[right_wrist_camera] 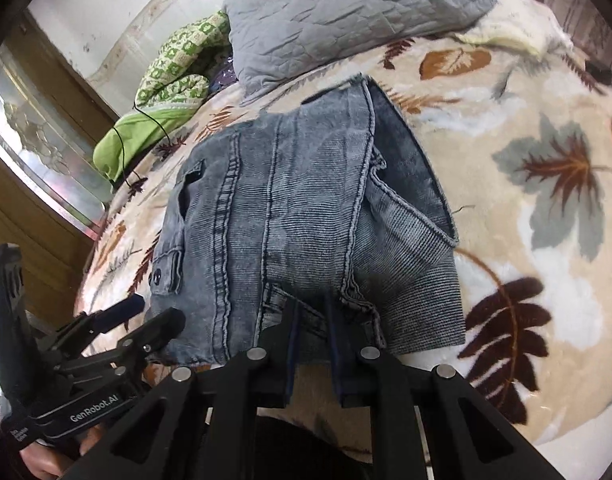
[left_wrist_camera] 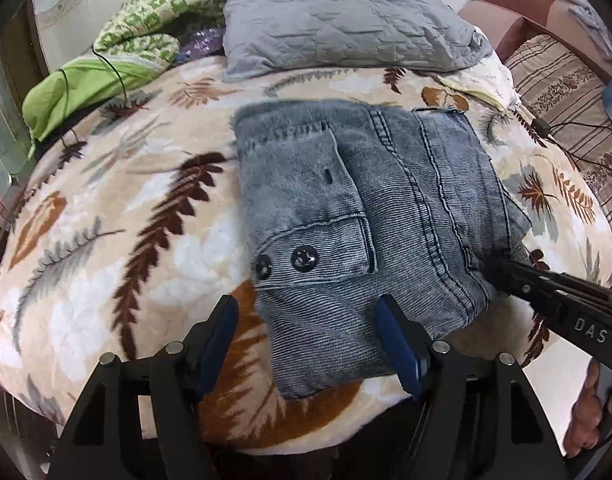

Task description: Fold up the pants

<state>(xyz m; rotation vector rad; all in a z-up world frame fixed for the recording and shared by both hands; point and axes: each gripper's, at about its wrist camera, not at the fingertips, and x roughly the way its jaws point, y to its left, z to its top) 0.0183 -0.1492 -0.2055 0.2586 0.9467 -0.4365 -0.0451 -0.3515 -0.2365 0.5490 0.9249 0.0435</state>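
The grey-blue denim pants lie folded into a compact stack on the leaf-print blanket, pocket flap with two dark buttons facing up. My left gripper is open, its blue-padded fingers straddling the near left corner of the stack. It also shows in the right wrist view. My right gripper has its fingers close together on the near edge of the pants. In the left wrist view it reaches in from the right onto the pants' right edge.
A grey quilted pillow lies at the far side of the bed. Green patterned bedding with a thin black cable sits at the far left. A striped cushion and a cable plug lie to the right. The bed edge is close below.
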